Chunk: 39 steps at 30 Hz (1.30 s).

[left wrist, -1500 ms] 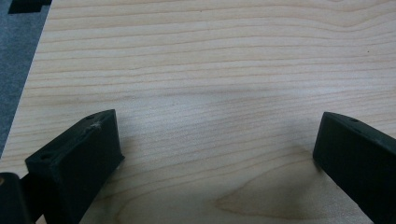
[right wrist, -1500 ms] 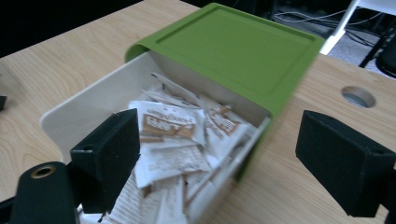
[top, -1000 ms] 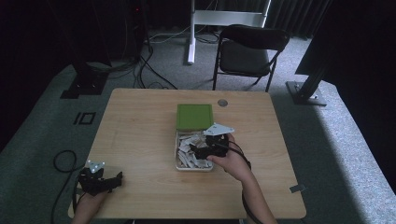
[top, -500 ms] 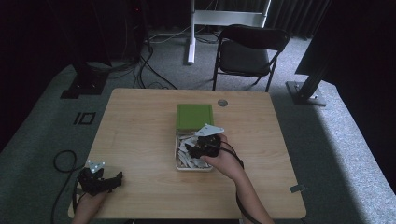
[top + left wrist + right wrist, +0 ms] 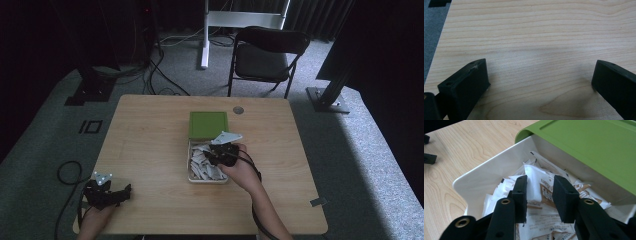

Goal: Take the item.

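A white tray [image 5: 190, 161] of white paper sachets sits mid-table, and its green lid [image 5: 208, 125] lies just behind it. My right gripper [image 5: 220, 153] reaches down into the tray from the right side. Seen along the jaws, my right gripper [image 5: 541, 180] has closed most of the way onto a white sachet with brown print [image 5: 544, 191], which stands up between the jaws above the other sachets. The tray wall [image 5: 486, 171] and green lid [image 5: 584, 142] lie just beyond. My left gripper [image 5: 107, 192] rests at the table's front left corner. Its jaws [image 5: 540, 65] stand wide apart over bare wood.
A small round grommet [image 5: 238, 110] sits near the table's far edge. A black folding chair [image 5: 265, 57] stands behind the table. Cables run over the grey carpet on the left [image 5: 67, 170]. The left table edge [image 5: 439, 47] runs close to my left gripper.
My right gripper has moved a little leftward over the tray and down among the sachets. The left gripper has stayed where it was.
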Each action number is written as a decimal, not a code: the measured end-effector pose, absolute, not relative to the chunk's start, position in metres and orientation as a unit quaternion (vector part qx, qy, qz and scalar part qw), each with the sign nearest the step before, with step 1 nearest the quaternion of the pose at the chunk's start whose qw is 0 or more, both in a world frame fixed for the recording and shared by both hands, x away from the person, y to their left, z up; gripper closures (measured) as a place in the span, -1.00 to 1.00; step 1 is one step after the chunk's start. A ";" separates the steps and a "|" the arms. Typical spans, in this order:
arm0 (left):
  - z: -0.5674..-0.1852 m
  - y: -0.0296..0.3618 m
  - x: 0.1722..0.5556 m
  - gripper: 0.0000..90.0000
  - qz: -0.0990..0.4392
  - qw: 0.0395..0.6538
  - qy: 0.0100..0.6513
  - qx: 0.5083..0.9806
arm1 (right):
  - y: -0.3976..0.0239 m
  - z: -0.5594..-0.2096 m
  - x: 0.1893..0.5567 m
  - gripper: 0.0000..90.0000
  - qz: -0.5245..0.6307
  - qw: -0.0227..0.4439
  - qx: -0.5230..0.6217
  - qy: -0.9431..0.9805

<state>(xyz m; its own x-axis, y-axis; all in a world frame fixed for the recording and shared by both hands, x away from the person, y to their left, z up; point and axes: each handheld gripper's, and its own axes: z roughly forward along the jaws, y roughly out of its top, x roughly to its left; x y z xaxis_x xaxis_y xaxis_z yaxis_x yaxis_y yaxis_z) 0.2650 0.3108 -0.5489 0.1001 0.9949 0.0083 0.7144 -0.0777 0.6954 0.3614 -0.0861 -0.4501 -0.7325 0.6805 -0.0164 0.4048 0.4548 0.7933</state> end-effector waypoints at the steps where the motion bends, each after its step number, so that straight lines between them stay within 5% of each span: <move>1: -0.549 0.311 0.265 -0.97 0.254 0.275 0.621 0.689 | -0.087 -0.450 0.362 0.50 0.408 0.170 0.326 0.836; 12: -0.549 0.311 0.265 -0.97 0.254 0.275 0.620 0.689 | -0.093 -0.449 0.365 0.92 0.394 0.174 0.339 0.836; 39: -0.549 0.311 0.265 -0.97 0.255 0.275 0.620 0.690 | -0.112 -0.411 0.350 0.96 0.446 0.172 0.327 0.815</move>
